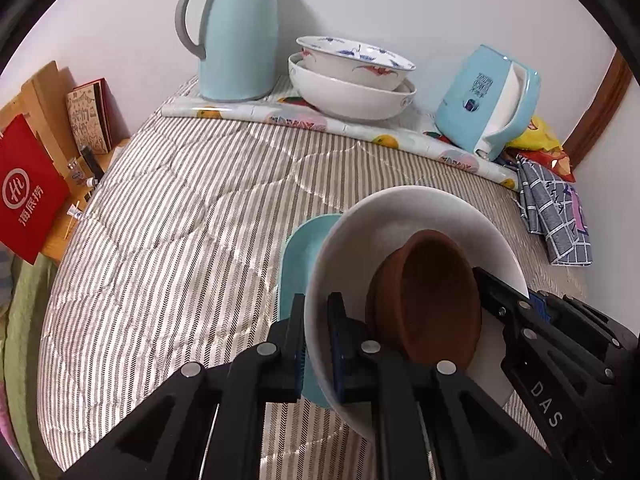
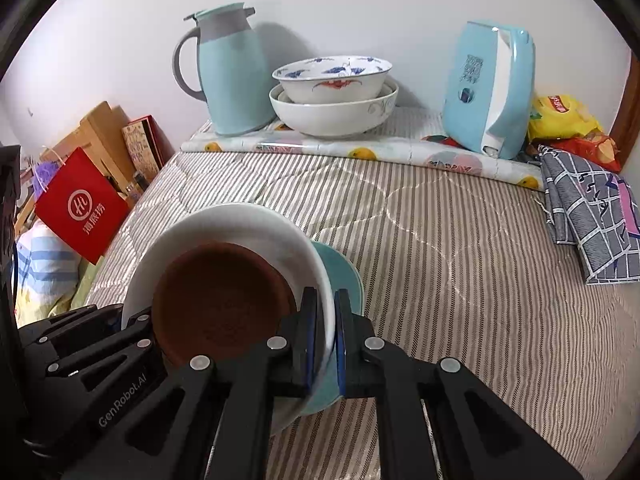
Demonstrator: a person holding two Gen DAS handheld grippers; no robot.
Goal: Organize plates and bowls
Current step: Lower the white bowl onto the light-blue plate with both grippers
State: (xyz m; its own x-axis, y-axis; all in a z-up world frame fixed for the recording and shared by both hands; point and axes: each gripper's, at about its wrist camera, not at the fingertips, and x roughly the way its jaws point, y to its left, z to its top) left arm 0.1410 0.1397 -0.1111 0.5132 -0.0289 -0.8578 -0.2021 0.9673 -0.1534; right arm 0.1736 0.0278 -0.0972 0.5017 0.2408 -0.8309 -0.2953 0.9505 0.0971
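Note:
A white bowl (image 1: 400, 216) holds a small brown bowl (image 1: 432, 296) and sits on a teal plate (image 1: 298, 248), all held above the striped quilt. My left gripper (image 1: 316, 344) is shut on the stack's left rim, clamping white bowl and teal plate. My right gripper (image 2: 324, 340) is shut on the opposite rim of the white bowl (image 2: 240, 220) and teal plate (image 2: 344, 276); the brown bowl (image 2: 220, 300) lies inside. Two nested patterned bowls (image 1: 352, 76) stand at the back by the wall, also in the right wrist view (image 2: 332, 96).
A teal thermos jug (image 1: 236, 32) and a teal kettle (image 1: 488, 104) flank the nested bowls on a fruit-print mat (image 1: 256, 114). A checked cloth (image 2: 592, 216) and snack bags (image 2: 564, 120) lie at right. A red bag (image 2: 80, 204) and boxes stand at left.

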